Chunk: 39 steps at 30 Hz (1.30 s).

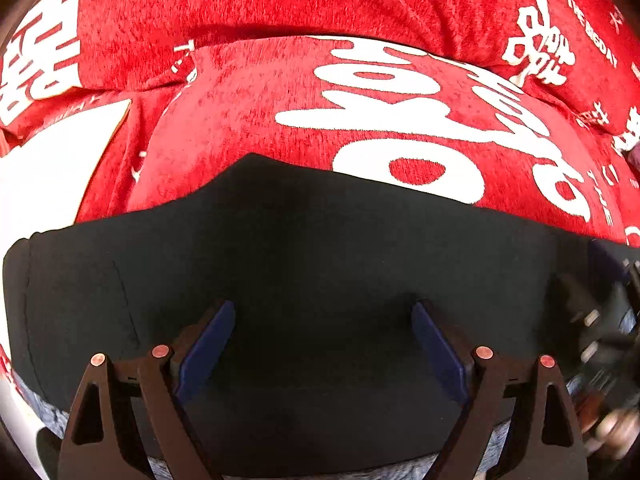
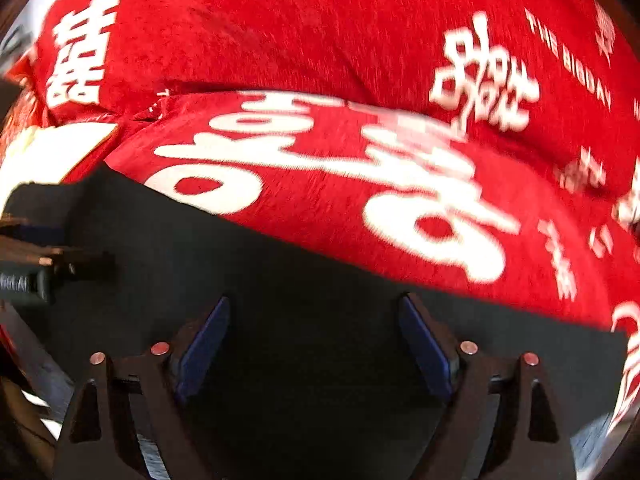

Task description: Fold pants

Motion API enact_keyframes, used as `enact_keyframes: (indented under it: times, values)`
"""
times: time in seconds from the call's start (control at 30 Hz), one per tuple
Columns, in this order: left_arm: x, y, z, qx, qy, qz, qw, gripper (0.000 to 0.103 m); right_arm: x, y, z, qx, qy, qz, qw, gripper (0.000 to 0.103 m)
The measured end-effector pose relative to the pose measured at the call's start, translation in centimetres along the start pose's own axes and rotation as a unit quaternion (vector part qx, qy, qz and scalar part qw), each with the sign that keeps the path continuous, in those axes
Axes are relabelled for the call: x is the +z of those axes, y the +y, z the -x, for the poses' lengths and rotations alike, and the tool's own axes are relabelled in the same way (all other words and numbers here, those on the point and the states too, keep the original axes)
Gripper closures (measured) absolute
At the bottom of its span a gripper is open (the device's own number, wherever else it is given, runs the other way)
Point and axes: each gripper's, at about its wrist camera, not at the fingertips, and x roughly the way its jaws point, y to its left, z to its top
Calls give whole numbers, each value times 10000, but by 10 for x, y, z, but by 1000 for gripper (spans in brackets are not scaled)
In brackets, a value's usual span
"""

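Both tongs (image 1: 323, 322) (image 2: 314, 316) agape over pants (image 1: 320, 248)

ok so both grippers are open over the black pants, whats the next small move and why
Probably lower and close both on the cloth. The left gripper and right gripper stand open above the black pants, which lie flat on the red blanket, ungrasped.

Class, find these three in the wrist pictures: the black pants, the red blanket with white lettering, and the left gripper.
black pants (image 1: 320, 248): left wrist view, flat middle of the fabric.
red blanket (image 2: 320, 32): right wrist view, plain red stretch.
left gripper (image 1: 323, 320): left wrist view, gap midway between fingertips.
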Motion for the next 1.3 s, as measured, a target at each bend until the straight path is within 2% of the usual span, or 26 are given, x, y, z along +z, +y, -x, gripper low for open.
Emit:
enact_keyframes:
  times: [0.07,0.1,0.13,0.2,0.27,0.33,0.37,0.4,0.43,0.47,0.5,0.57,0.6,0.63,0.7,0.8,0.87,0.93,1.0,1.03,1.1,1.13,1.2,1.27,1.3]
  values:
    - [-2,4,0,11,-50,20,10000,8,-8,-33,6,-95,9,-165,9998,15]
    - [-3,8,-2,102,-39,65,9999,0,-11,-52,10,-212,-2,-303,9993,15]
    - [-3,13,-5,98,-16,152,9998,0,-15,-72,11,-427,38,-462,9980,10]
    - [-5,14,-3,75,-86,139,9998,0,-34,-143,21,-587,89,-1283,9900,1]
    - [-6,11,-1,130,-109,83,9998,0,-52,-199,27,-1060,168,-1921,9755,1]
    - [-5,12,1,173,-51,141,9997,0,-67,-229,43,-526,-94,-2127,9757,7]
    - [-8,12,5,174,-49,203,9996,0,-63,-225,44,-620,-10,-1974,9784,7]
    - [-10,14,11,115,-126,257,9995,0,-61,-217,44,-885,127,-1704,9813,7]
    - [-14,17,21,56,-289,305,9991,0,-58,-206,46,-1332,221,-1433,9804,7]
    - [-17,19,22,94,-331,324,9989,0,-53,-197,50,-1423,165,-1406,9796,7]
    - [-20,23,21,174,-281,327,9989,0,-52,-190,58,-1290,12,-1464,9808,6]
    - [-25,31,2,313,64,270,9991,0,-56,-169,72,-950,-244,-1639,9816,6]
    - [-27,36,4,170,-134,295,9993,0,-58,-163,72,-896,-205,-1654,9819,4]
    - [-27,37,5,183,-168,255,9994,0,-63,-154,67,-834,-33,-1666,9825,4]
    - [-26,38,10,231,-53,243,9994,0,-71,-141,53,-712,369,-1724,9818,4]
    - [-28,47,32,179,-445,280,9985,0,-73,-137,52,-788,313,-2051,9751,3]
    - [-33,62,38,318,-608,281,9972,0,-73,-129,66,-474,141,-2272,9726,3]
    - [-39,91,32,531,-543,478,9960,0,-73,-112,74,-389,73,-2080,9773,3]
    - [-46,133,15,587,-240,908,9938,0,-70,-89,71,-480,171,-1682,9844,3]
    - [-52,153,13,220,-260,1130,9930,0,-72,-82,67,-459,261,-1578,9861,2]
    - [-59,169,27,65,-346,1177,9924,0,-75,-72,55,-489,526,-1509,9859,2]
    - [-66,173,42,229,-543,1174,9913,0,-76,-69,54,-585,550,-1498,9855,1]
    - [-79,182,58,251,-880,1125,9894,0,-72,-59,60,-533,487,-1540,9854,1]
    - [-92,198,61,292,-891,1234,9879,0,-63,-40,70,-284,325,-1426,9888,1]
    - [-98,207,57,358,-776,1337,9873,0,-59,-28,74,-253,274,-1281,9911,1]
